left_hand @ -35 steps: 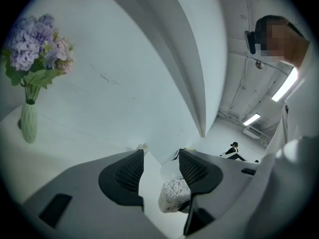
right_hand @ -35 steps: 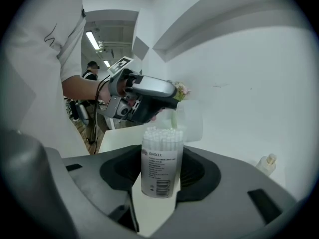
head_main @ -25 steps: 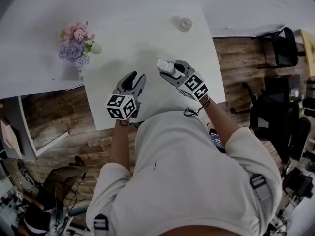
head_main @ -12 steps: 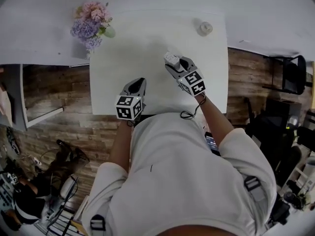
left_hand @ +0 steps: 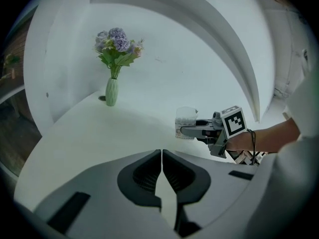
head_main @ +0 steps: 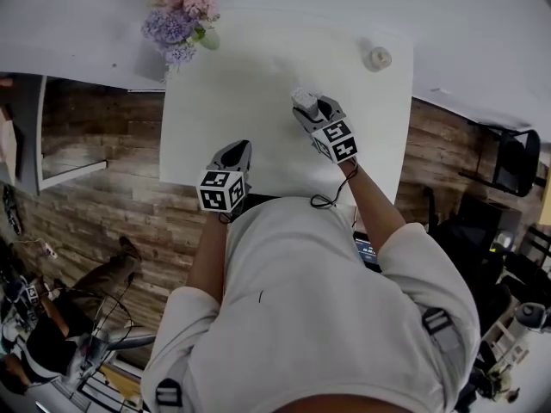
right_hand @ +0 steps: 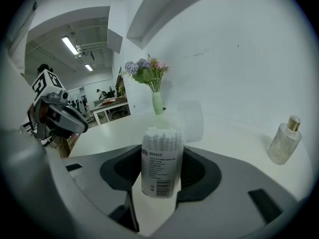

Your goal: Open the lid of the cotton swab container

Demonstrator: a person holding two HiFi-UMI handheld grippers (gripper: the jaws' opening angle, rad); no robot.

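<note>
The cotton swab container (right_hand: 161,163), a clear tube with a white label and packed swab tips, stands upright between my right gripper's (right_hand: 162,177) jaws, which are shut on its sides. A faint clear flap, apparently its lid (right_hand: 192,118), shows tipped back behind the tips. In the head view the right gripper (head_main: 310,110) holds the container (head_main: 303,100) over the middle of the white table (head_main: 215,101). My left gripper (head_main: 238,148) is near the table's front edge, shut with nothing between the jaws, which have just closed. In the left gripper view the left gripper (left_hand: 161,156) points toward the container (left_hand: 186,124).
A vase of pink and purple flowers (head_main: 182,26) stands at the table's far left corner. A small glass bottle (head_main: 376,58) sits at the far right. Wooden floor lies on both sides of the table, with black chairs (head_main: 515,162) to the right.
The left gripper's jaws went from open to shut and it drew back toward the table's front edge. The right gripper lowered slightly with the container still in it.
</note>
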